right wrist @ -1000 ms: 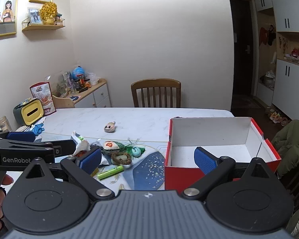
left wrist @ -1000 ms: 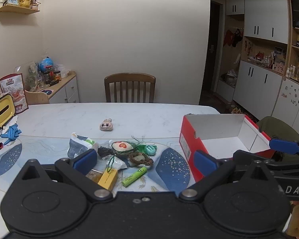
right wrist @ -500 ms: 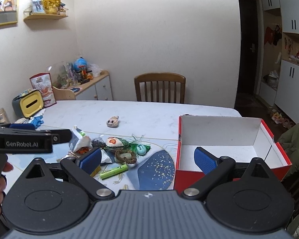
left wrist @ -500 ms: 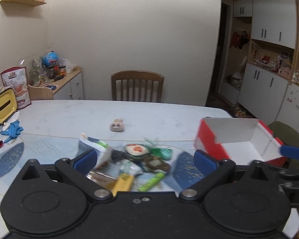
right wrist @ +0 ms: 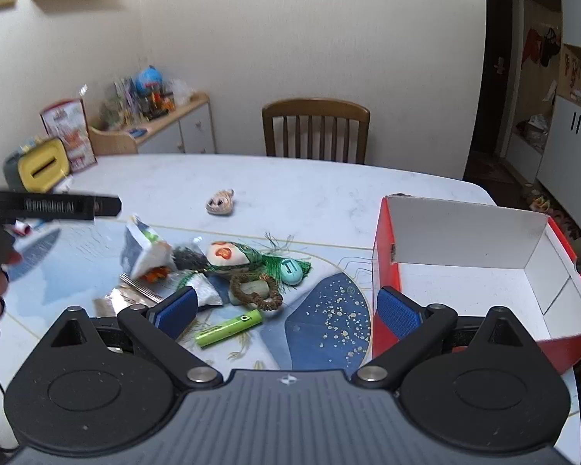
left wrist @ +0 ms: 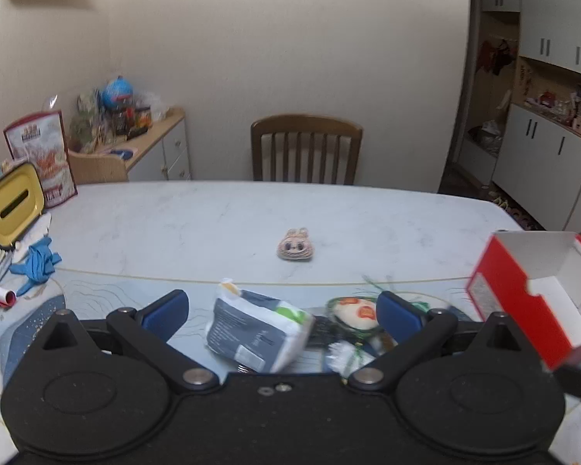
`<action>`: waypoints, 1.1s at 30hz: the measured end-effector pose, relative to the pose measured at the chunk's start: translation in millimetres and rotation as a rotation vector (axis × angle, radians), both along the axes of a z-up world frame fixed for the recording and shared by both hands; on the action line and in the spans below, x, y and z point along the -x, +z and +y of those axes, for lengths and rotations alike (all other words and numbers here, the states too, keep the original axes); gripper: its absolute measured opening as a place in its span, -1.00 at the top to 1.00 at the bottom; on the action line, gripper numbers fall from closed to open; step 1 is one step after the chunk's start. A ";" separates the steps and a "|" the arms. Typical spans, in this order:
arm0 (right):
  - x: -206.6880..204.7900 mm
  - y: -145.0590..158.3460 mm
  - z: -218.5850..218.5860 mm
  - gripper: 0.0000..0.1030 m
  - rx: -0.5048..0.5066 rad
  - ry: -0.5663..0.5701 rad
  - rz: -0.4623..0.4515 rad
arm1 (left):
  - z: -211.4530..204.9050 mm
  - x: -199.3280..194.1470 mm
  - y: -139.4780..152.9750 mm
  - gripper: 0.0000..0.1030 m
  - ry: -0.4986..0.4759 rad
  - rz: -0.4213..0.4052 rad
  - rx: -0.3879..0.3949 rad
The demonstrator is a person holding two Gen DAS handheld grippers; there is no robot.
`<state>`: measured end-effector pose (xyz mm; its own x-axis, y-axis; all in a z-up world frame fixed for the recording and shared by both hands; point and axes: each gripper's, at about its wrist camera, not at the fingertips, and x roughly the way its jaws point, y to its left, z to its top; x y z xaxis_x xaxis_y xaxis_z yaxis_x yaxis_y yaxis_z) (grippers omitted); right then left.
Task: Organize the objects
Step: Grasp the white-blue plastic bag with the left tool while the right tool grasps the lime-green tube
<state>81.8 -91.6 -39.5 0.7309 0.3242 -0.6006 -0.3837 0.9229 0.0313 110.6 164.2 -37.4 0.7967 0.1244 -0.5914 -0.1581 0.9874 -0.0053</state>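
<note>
A pile of small objects lies on the table's blue patterned mat: a grey and white packet [left wrist: 257, 329] [right wrist: 145, 250], a cream pouch with red print [left wrist: 356, 312] [right wrist: 224, 252], a woven ring [right wrist: 256, 290], a teal egg-shaped item [right wrist: 291, 272] and a green marker [right wrist: 228, 327]. A small plush face [left wrist: 295, 246] [right wrist: 220, 203] lies alone further back. The red shoebox [left wrist: 538, 294] [right wrist: 480, 271] stands empty at the right. My left gripper [left wrist: 281, 316] is open just above the packet. My right gripper [right wrist: 286, 312] is open above the marker, left of the box.
A wooden chair [left wrist: 306, 147] stands behind the marble table [left wrist: 213, 224]. At the left edge are a yellow tissue box [left wrist: 11, 201], a blue glove [left wrist: 36, 263] and a snack bag [left wrist: 42, 155]. White cabinets [left wrist: 554, 124] line the right wall.
My left gripper has swung left and closer to the pile, so the packet now sits between its fingers' line of sight. The right gripper has dropped nearer the table.
</note>
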 end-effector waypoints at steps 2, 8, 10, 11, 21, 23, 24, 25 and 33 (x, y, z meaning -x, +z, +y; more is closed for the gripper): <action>-7.7 -7.9 10.3 -0.93 0.020 -0.007 0.010 | 10.2 -12.9 -5.3 -0.99 0.014 0.028 -0.003; -31.0 -29.0 36.2 -0.92 0.040 -0.022 0.060 | 36.3 -51.4 -24.0 -0.99 0.059 0.138 0.005; -38.1 -35.5 44.6 -0.92 0.053 -0.023 0.067 | 41.4 -64.1 -31.1 -0.99 0.068 0.177 -0.003; -40.9 -38.9 48.4 -0.92 0.058 -0.020 0.072 | 43.7 -70.2 -34.7 -0.99 0.071 0.198 -0.003; -62.9 -70.6 85.3 -0.92 0.115 -0.020 0.134 | 67.8 -112.5 -56.7 -0.99 0.126 0.342 0.087; -67.4 -76.9 88.8 -0.92 0.120 -0.033 0.154 | 68.0 -113.5 -60.5 -0.99 0.114 0.359 0.092; -70.0 -80.4 89.8 -0.92 0.120 -0.046 0.167 | 67.5 -113.2 -62.7 -0.99 0.110 0.365 0.089; -72.7 -83.8 90.4 -0.92 0.120 -0.059 0.181 | 67.3 -112.7 -64.8 -0.99 0.109 0.372 0.089; -85.6 -104.5 95.0 -0.92 0.155 -0.113 0.239 | 72.6 -104.6 -71.2 -0.99 0.068 0.396 0.100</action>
<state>167.3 3.4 -144.0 0.5895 0.1396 -0.7956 -0.2769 0.9602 -0.0366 215.2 236.7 -108.7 0.4975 0.0955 -0.8622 -0.2320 0.9724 -0.0261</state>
